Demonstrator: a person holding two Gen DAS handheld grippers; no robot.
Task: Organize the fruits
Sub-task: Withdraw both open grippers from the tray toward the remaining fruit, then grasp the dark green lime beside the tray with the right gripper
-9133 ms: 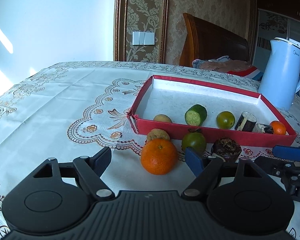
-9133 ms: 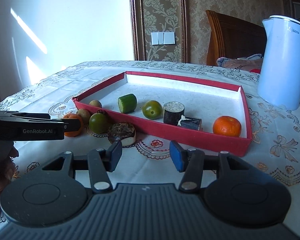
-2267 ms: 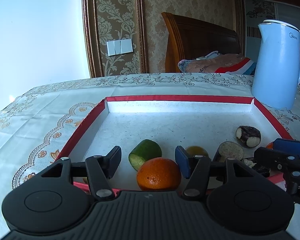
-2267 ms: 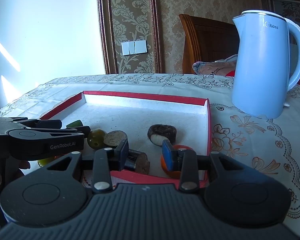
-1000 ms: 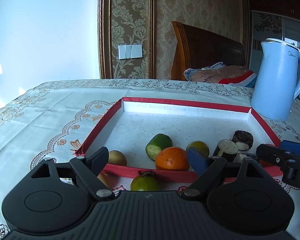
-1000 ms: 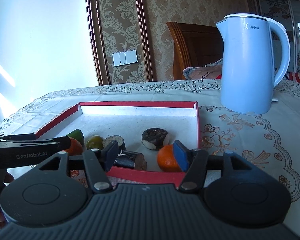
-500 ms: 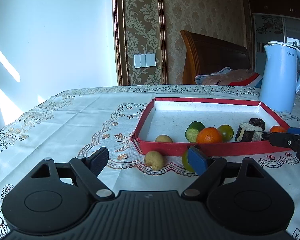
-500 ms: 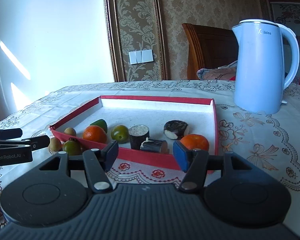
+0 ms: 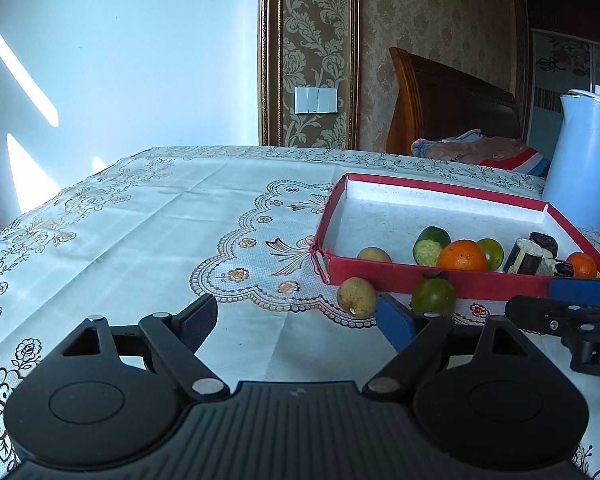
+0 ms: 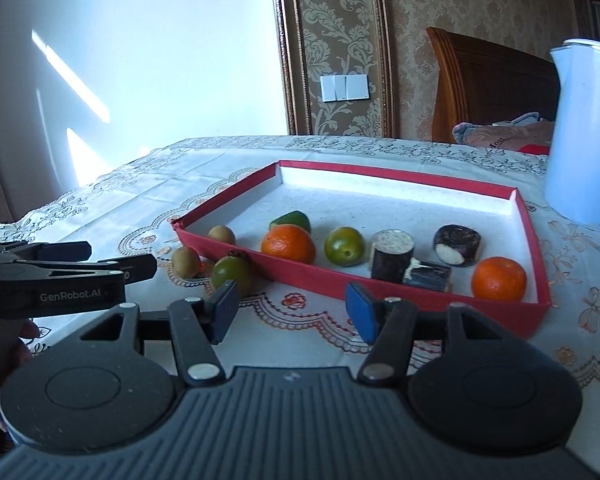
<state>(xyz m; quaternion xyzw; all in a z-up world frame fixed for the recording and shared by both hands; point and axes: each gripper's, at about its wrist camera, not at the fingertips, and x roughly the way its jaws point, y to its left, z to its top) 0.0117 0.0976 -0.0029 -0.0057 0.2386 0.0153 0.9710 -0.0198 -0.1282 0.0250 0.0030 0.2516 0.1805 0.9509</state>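
Observation:
A red tray (image 9: 436, 279) (image 10: 400, 285) on the tablecloth holds a large orange (image 9: 461, 255) (image 10: 287, 243), a cucumber piece (image 9: 431, 240), a green citrus (image 10: 344, 246), a small orange (image 10: 498, 279), dark cut pieces (image 10: 391, 255) and a brown fruit (image 10: 221, 234). Outside its front wall lie a brown kiwi-like fruit (image 9: 356, 297) (image 10: 185, 263) and a green fruit (image 9: 433, 294) (image 10: 232, 271). My left gripper (image 9: 296, 322) is open and empty, just short of these two. My right gripper (image 10: 292, 312) is open and empty before the tray.
A pale blue kettle (image 9: 582, 168) (image 10: 584, 136) stands behind the tray's right end. A wooden chair back (image 9: 448, 100) with cloth on it is beyond the table. Patterned tablecloth (image 9: 160, 220) stretches out to the left.
Both grippers have drawn back and away from the tray. The large orange that the left gripper carried now lies in the tray, and a dark piece went in too.

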